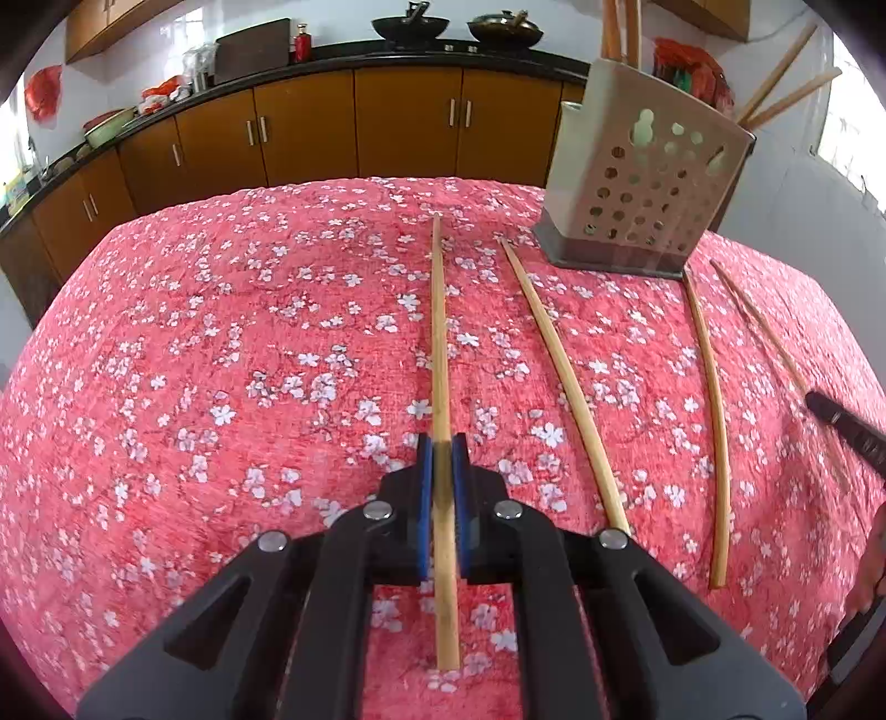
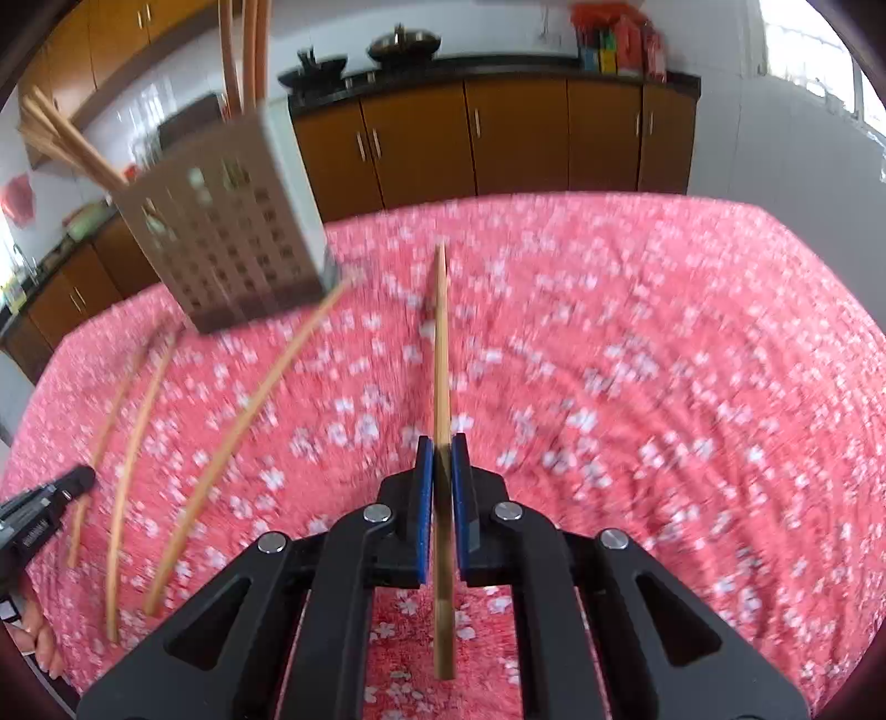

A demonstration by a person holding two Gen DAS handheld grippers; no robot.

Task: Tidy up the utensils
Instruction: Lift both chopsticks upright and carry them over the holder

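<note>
Chopsticks point(image 1: 440, 343), light, stiff and slippery, sit clenched near their thick ends in both the left gripper point(image 1: 442, 448) and right gripper point(image 2: 442, 448).

Right wrist view is motion-blurred: holder point(image 2: 232, 232) holes smeared (chopstick tops point(image 2: 243, 50) cut off above).

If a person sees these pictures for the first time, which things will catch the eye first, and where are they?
First comes the red floral tablecloth that fills both views. Next, each gripper is shut on one chopstick: the left gripper on the left chopstick, the right gripper on the right chopstick. The perforated metal holder stands at the far side, with chopsticks already in it.
</note>
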